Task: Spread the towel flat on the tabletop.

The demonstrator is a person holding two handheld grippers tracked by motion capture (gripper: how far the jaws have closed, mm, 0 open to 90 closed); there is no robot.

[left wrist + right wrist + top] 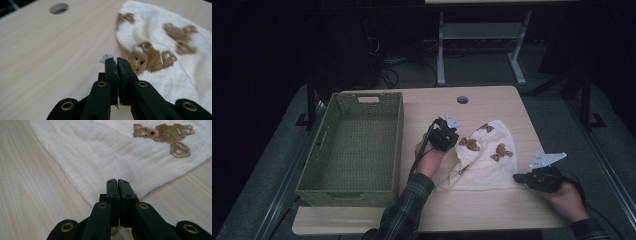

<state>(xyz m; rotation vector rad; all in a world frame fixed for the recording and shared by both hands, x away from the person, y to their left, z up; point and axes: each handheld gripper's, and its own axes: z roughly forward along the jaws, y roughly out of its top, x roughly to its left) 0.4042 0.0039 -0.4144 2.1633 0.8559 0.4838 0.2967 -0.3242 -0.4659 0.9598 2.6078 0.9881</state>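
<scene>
A white cloth (484, 167) printed with brown teddy bears lies rumpled on the wooden table (482, 212), right of centre. My left gripper (455, 140) is at the cloth's left edge. In the left gripper view its jaws (117, 61) are shut, a scrap of white fabric pokes out at their tip, and the cloth (152, 27) rises beside them. My right gripper (516, 177) is at the cloth's near right corner. In the right gripper view it (117, 182) is shut where the corner of the cloth (100, 150) runs in under the jaws.
A green woven basket (398, 150), with nothing in it, stands on the left half of the table. A round cable hole (462, 99) sits near the far edge. Bare wood lies in front of the cloth. Behind the table are desk legs and cables on a dark floor.
</scene>
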